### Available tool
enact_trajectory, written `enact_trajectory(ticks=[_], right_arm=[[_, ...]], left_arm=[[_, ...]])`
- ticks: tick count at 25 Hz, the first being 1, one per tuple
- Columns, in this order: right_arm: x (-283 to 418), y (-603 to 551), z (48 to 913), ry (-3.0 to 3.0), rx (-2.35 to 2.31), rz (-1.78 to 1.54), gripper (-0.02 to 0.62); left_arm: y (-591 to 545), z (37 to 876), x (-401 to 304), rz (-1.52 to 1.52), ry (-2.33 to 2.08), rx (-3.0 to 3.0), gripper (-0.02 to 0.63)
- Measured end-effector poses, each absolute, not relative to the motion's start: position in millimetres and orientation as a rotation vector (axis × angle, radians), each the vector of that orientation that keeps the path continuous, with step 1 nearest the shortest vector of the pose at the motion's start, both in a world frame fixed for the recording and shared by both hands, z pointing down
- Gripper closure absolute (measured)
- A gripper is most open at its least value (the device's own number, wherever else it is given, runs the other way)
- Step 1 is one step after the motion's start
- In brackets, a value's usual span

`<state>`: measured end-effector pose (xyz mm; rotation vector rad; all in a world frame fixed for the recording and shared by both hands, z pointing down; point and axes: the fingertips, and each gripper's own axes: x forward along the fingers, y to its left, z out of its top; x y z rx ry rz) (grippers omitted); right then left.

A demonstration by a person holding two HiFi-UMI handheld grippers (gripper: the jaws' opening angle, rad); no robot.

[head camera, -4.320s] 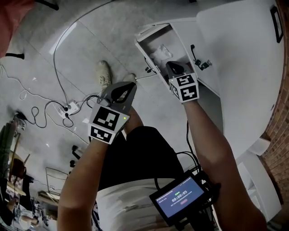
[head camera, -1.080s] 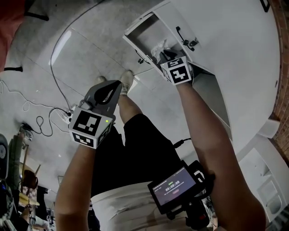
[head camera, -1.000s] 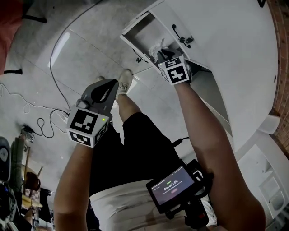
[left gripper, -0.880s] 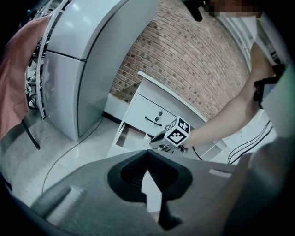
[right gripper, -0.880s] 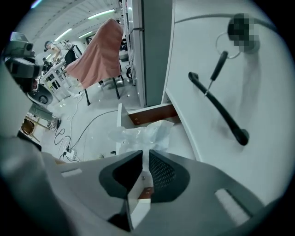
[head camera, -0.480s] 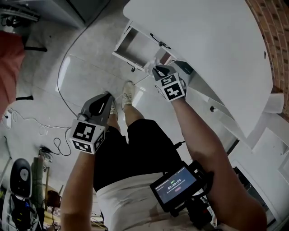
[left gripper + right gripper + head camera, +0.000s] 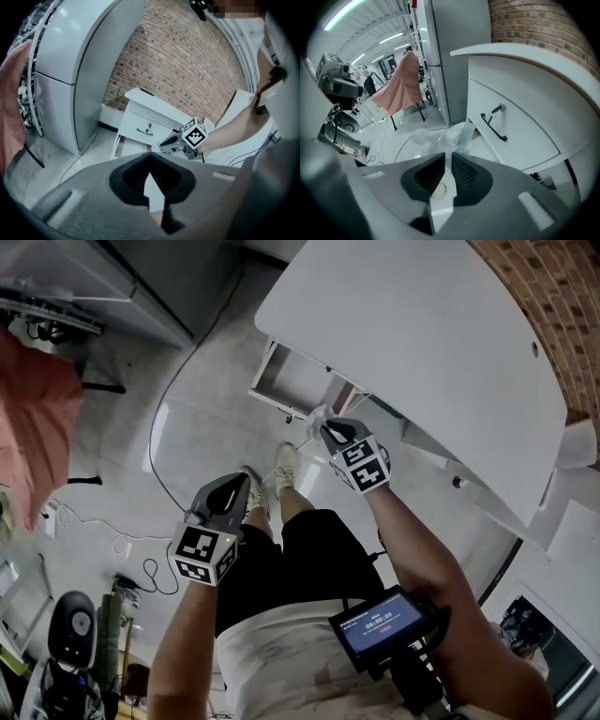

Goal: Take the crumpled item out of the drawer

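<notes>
Your right tool (image 7: 322,426) is pinching the crumpled item (image 7: 313,415) in nearly closed jaws at upper center, just outside the open drawer (image 7: 284,382); your left tool (image 7: 239,488) is hanging shut and empty.

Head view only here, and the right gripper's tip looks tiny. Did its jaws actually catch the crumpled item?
Observer: Yes. In the right gripper view, the right gripper is pinched on the crumpled clear plastic, which bunches ahead of the jaws.
Operator: Is it out of the drawer?
Observer: The left gripper view shows it from the side, held outside the open drawer.
Operator: And the left gripper?
Observer: The left gripper has its jaws together, with nothing between them.
</notes>
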<state>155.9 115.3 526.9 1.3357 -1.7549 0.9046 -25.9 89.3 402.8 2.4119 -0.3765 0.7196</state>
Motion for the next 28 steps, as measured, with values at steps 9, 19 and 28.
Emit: enact_trajectory(ticks=[9, 19, 28], right_arm=[[148.3, 119.9, 448.1, -1.833, 1.42, 0.856, 0.545], [145.5, 139.4, 359.1, -1.9, 1.546, 0.788, 0.545], [158.8, 151.4, 298.6, -1.919, 1.643, 0.696, 0.545]], left_arm=[[79.7, 359.1, -33.4, 0.687, -0.398, 2.479, 0.601], [93.4, 306.7, -37.9, 0.622, -0.398, 2.505, 0.601], [97.9, 270.9, -47.5, 0.577, -0.425, 2.547, 0.602]])
